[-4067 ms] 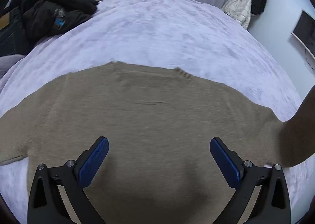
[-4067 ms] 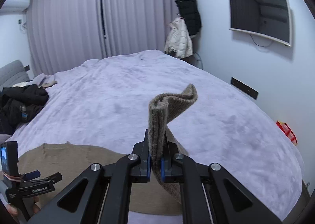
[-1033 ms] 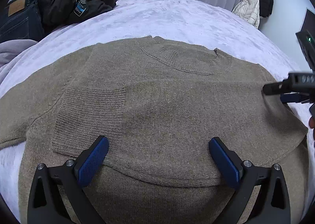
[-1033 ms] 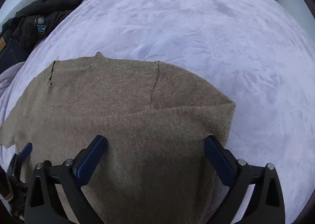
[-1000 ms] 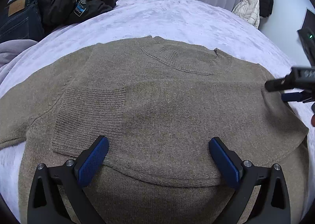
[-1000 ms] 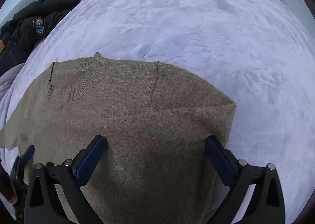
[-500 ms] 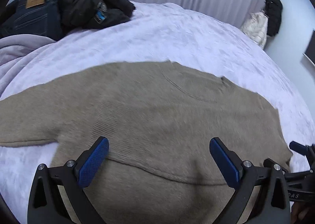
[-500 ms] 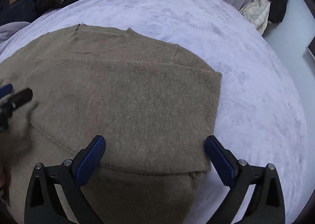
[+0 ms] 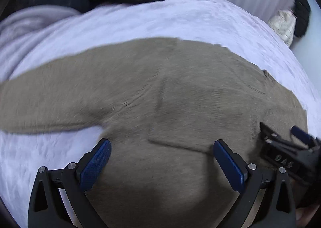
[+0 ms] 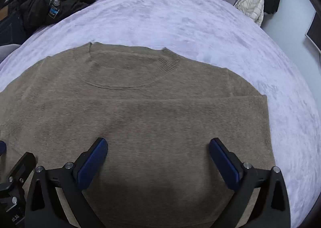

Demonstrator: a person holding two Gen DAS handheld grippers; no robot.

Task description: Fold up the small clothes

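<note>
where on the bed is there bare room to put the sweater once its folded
Bare bedspread lies beyond the sweater collar toward the curtains, and along its right edge. The far left corner is crowded with dark clothes. The unfolded left sleeve covers the near left.

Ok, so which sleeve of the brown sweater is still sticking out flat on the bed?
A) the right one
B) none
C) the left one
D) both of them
C: in the left wrist view the sweater has its left sleeve stretched out over the bed, while the right sleeve lies folded across the chest.
</note>
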